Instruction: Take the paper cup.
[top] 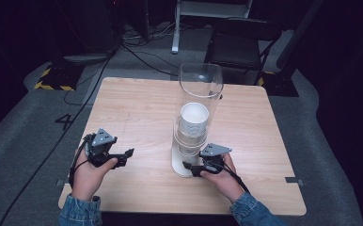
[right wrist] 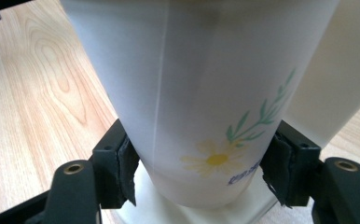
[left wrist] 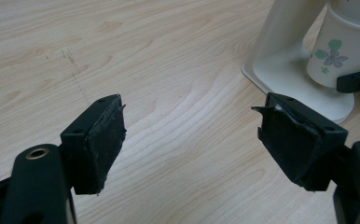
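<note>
Between the pads of the right tool (right wrist: 201, 175), the bottom paper cup (right wrist: 201, 93) of the stack is being gripped at the foot of the clear cup dispenser (top: 199, 89), just above its white base (top: 179, 165). The grasp appears made; drawing the cup down and out of the stack (top: 192, 125) is judged as what is left. Off to the side, the left tool (left wrist: 190, 140) is being held open and empty over the wooden table (top: 137, 103), apart from the dispenser.
</note>
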Tool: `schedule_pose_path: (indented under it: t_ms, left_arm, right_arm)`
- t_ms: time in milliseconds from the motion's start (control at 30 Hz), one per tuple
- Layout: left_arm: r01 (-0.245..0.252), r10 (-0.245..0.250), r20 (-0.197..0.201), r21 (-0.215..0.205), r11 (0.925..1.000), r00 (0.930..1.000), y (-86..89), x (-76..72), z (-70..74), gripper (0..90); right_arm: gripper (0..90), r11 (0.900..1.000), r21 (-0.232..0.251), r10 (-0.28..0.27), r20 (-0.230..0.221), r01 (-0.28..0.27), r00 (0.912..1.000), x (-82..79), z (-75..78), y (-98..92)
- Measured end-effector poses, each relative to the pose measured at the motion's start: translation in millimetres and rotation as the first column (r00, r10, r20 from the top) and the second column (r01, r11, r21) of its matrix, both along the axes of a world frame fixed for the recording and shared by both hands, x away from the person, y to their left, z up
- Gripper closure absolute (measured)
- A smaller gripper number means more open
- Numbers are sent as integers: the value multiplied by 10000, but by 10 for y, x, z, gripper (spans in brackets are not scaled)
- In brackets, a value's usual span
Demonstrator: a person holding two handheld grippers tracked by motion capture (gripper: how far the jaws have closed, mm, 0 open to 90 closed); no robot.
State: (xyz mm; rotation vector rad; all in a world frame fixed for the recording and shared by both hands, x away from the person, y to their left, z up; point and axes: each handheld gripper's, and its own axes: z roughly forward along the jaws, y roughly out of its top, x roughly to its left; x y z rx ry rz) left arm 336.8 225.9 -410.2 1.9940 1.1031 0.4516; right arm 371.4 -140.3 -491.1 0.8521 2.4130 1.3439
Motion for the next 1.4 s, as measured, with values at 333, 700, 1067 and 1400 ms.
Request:
schedule_pose_path:
  t_ms: [333, 700, 1067, 1400]
  left_arm:
    - [116, -116, -5, -13, 9999, 9999, -31, 47, -2, 225]
    - [248, -248, -60, -12, 9997, 9997, -85, 113, -16, 222]
    - [498, -498, -60, 2, 9988, 9987, -158, 190, -4, 221]
    - [691, -691, -105, -27, 9976, 9976, -233, 275, -12, 221]
  right_arm:
    - [351, 9995, -301, -54, -70, 52, 10000, -24, -55, -33]
    - [351, 9990, -365, -262, -104, 258, 9996, -41, -51, -136]
    - [351, 9958, -681, -608, 103, 613, 9981, -87, -5, -312]
    - [352, 9898, -760, -1200, 93, 1203, 9927, -85, 35, -516]
